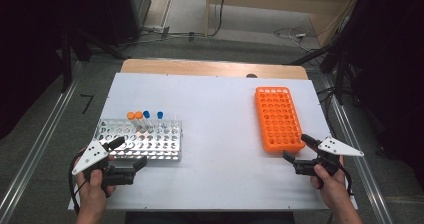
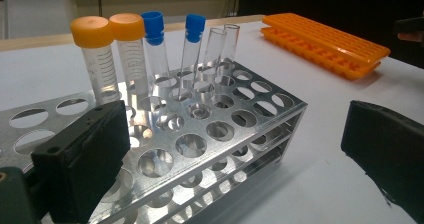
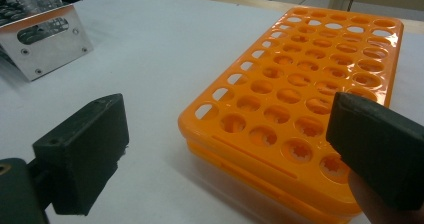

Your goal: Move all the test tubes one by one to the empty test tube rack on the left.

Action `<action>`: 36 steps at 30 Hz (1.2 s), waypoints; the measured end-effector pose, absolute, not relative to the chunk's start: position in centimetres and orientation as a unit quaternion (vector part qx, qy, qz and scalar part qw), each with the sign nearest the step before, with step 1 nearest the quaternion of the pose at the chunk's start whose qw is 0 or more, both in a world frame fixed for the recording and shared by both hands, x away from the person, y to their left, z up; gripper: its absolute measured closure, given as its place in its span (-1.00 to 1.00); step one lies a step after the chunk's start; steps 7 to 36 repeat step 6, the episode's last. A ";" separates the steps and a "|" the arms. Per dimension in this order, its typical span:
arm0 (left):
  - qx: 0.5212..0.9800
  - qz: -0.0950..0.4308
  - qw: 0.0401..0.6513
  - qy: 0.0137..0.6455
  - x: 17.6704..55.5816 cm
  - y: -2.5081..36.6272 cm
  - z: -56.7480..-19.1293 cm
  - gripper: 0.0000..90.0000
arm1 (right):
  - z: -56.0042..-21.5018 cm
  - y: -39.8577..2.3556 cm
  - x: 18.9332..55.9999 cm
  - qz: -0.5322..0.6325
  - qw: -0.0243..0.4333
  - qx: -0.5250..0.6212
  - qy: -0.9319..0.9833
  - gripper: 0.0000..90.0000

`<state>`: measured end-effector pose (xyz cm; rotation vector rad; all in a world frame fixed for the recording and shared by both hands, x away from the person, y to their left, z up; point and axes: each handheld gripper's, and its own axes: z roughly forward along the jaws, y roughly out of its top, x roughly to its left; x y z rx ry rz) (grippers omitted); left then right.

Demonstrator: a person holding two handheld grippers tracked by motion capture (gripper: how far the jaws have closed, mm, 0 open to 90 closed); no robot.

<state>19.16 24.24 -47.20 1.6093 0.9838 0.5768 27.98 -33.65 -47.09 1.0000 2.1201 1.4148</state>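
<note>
The left tool (image 1: 126, 153) is sitting at the near-left corner of the shiny perforated metal tube rack (image 1: 150, 145), its jaws standing as wide apart as they go and gripping nothing. In the left gripper view one black jaw is lying over the rack's near edge while the other is hanging out past the rack's side, above the white surface (image 1: 220, 129). So the tool is straddling the rack's corner rather than any single tube.

The tubes are standing upright in the rack's far row, at about twelve o'clock from the left tool in the high view and at eleven to twelve o'clock in its own view. From left to right they are two wide clear tubes with orange caps (image 2: 91, 32), two slim clear tubes with blue caps (image 2: 153, 21) and two uncapped glass tubes (image 2: 223, 40). Their long axes are running vertical, so I judge that a grasp would need the jaws level and closing across a tube from either side.

The right tool (image 1: 296, 149) is waiting at the near end of the flat orange plastic tube rack (image 1: 276, 116), jaws spread and empty, one of them overhanging the near-right holes. The left hand is plainly the nearer one to the tubes; the orange rack lies at roughly two o'clock from them, well apart.
</note>
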 end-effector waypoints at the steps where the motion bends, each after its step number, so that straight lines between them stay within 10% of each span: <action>1: 0.681 0.245 0.551 0.416 19.2 24.3 -47.2 -1.00 | -47.1 -33.6 28.0 0.505 0.200 0.358 0.759 -0.96; 36: 0.683 0.242 0.549 0.417 19.4 24.3 -47.4 -1.00 | -47.2 -33.6 28.0 0.503 0.200 0.356 0.762 -0.96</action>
